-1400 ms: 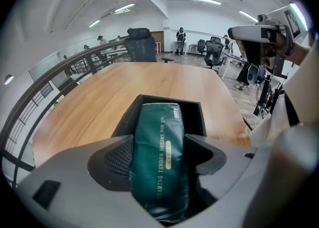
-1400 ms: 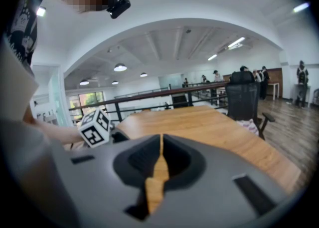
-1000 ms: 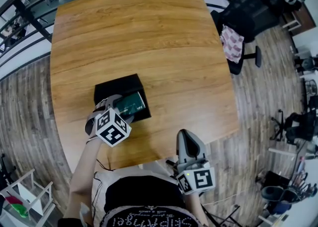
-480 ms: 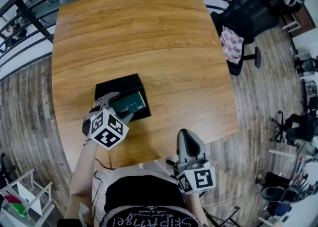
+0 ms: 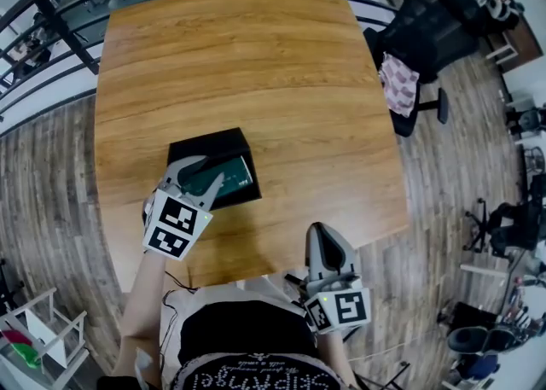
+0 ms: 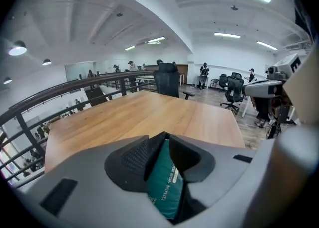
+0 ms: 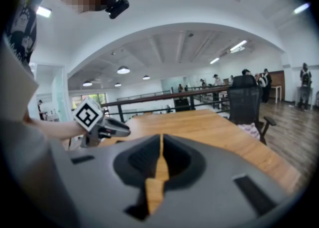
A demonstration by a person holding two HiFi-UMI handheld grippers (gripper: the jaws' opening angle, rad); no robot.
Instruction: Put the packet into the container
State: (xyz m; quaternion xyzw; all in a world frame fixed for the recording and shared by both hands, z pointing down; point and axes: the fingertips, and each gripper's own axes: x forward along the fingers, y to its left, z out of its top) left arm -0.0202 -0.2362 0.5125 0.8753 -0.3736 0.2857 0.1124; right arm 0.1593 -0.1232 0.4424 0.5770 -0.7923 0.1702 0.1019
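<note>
Left tongs (image 6: 167,144) just closed, now pinching teal packet (image 6: 166,184) over black container (image 5: 205,142), toward near left corner of table (image 5: 256,64). Packet gripped, release into container pending. Right tongs (image 7: 160,144) pressed together, empty.

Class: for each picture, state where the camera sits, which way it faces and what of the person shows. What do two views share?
Head view: on the person's head, facing steeply down at the light wooden table; torso, left forearm, left gripper, right gripper show.
Left gripper view: on that gripper, facing across the table; its jaws, just closed, clamp the teal packet.
Right gripper view: on that gripper, facing across the table; shut jaws, left forearm show.
Shared: head and left gripper views both show the packet.
</note>
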